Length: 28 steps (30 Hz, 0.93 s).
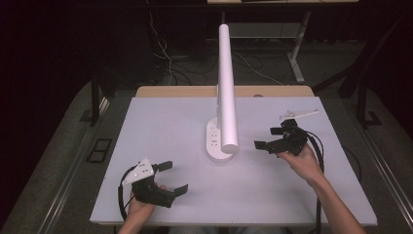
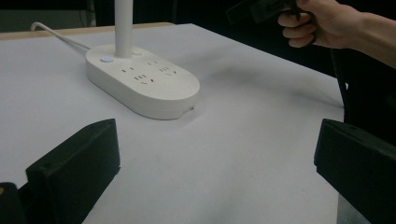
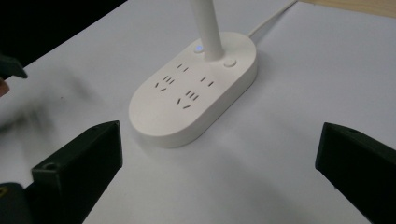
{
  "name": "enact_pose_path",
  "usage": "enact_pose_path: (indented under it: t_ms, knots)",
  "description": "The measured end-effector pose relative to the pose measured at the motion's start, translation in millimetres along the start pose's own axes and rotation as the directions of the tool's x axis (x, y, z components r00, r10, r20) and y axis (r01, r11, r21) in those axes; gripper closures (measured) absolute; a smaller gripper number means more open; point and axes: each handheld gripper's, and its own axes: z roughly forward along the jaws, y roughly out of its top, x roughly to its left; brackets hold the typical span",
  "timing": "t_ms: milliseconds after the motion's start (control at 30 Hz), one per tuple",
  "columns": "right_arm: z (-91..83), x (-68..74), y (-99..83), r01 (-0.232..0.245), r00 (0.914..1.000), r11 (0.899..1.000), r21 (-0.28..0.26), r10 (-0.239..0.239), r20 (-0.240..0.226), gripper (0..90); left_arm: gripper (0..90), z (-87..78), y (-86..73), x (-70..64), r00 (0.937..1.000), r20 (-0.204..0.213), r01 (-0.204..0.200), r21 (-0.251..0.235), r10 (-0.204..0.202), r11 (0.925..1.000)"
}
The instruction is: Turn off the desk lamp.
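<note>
Approach step, by the look of it: lamp base [image 3: 194, 100] w/ sockets sits ahead of right gripper [image 1: 269, 138], jaws wide, empty. Left gripper [image 1: 173, 176] also wide, nothing held. Next prob. calls for closing in on button [image 3: 229, 62] nr stem.

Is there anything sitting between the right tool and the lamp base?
Nothing visible. In the right gripper view, bare white table runs from the open right tool up to the lamp base. The left tool is off on the other side.
</note>
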Motion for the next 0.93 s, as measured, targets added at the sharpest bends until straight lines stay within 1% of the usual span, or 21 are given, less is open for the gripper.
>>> enact_pose_path:
  t_ms: [100,167,267,333,367,400,433,467,500,533,633,700,733,767,867,933]
  knots:
    - [-8.4,4.4,-10.0,0.005,1.0000,1.000,-0.013,-0.005,-0.002,0.6,0.0,0.5,-0.1,-0.5,1.0000,0.001,0.000,-0.001,0.000,1.0000]
    - [-13.9,7.1,-17.4,-0.006,1.0000,1.000,-0.024,0.006,-0.004,0.6,0.0,0.8,-0.2,-0.8,1.0000,0.000,-0.001,0.001,0.001,1.0000]
    - [-20.7,9.1,-26.1,-0.002,1.0000,0.999,-0.032,0.002,-0.001,0.6,0.0,0.8,-0.2,-1.0,1.0000,0.000,0.000,0.002,0.000,1.0000]
    - [-26.1,10.7,-32.9,-0.012,0.9999,0.999,-0.046,0.012,-0.001,0.6,0.0,0.7,-0.4,-1.1,1.0000,-0.002,0.003,0.002,-0.003,1.0000]
    - [-28.8,11.5,-36.8,-0.013,0.9999,0.998,-0.054,0.014,0.007,0.7,0.0,0.6,-0.3,-1.0,1.0000,-0.002,0.002,0.001,-0.002,1.0000]
    - [-34.2,13.1,-45.6,-0.015,0.9997,0.997,-0.070,0.016,0.020,0.7,0.0,0.4,-0.3,-0.9,1.0000,-0.002,0.000,0.001,0.000,1.0000]
    - [-34.2,13.1,-45.6,-0.015,0.9997,0.997,-0.070,0.016,0.020,0.7,0.0,0.3,-0.4,-1.1,1.0000,-0.004,0.003,0.002,-0.003,1.0000]
    - [-36.3,13.4,-50.5,-0.022,0.9995,0.997,-0.077,0.024,0.021,0.7,0.0,0.0,-0.3,-0.9,1.0000,-0.004,-0.001,0.004,0.001,1.0000]
    - [-39.6,13.9,-60.6,-0.033,0.9991,0.996,-0.082,0.035,0.022,0.7,0.0,0.0,-0.4,-0.9,1.0000,-0.004,-0.002,0.002,0.002,1.0000]
    - [-39.6,13.9,-60.6,-0.033,0.9991,0.996,-0.082,0.035,0.022,0.7,0.0,-0.1,-0.4,-1.2,1.0000,-0.006,0.000,0.003,0.000,1.0000]
    - [-43.1,15.1,-74.7,-0.042,0.9986,0.995,-0.086,0.045,0.027,0.7,0.0,-0.2,-0.4,-1.3,1.0000,-0.007,0.000,0.003,0.000,1.0000]
    - [-44.7,16.8,-83.0,-0.042,0.9982,0.995,-0.090,0.046,0.039,0.7,0.0,-0.3,-0.3,-1.6,1.0000,-0.008,0.002,0.001,-0.002,1.0000]
    - [-46.6,19.1,-90.5,-0.044,0.9978,0.995,-0.093,0.048,0.044,0.7,0.0,-0.4,-0.3,-1.6,1.0000,-0.009,0.001,0.002,-0.001,1.0000]
    - [-46.6,19.1,-90.5,-0.044,0.9978,0.995,-0.093,0.048,0.044,0.7,0.0,-0.6,-0.3,-1.5,1.0000,-0.009,0.001,0.002,-0.001,1.0000]
    - [-48.5,23.8,-100.0,-0.037,0.9978,0.995,-0.091,0.042,0.051,0.7,0.0,-0.6,-0.3,-1.2,0.9999,-0.010,0.000,0.002,0.000,1.0000]
    - [-49.9,27.2,-105.3,-0.045,0.9974,0.995,-0.088,0.050,0.052,0.7,0.0,-0.6,-0.1,-1.4,0.9999,-0.010,0.000,0.002,0.000,1.0000]
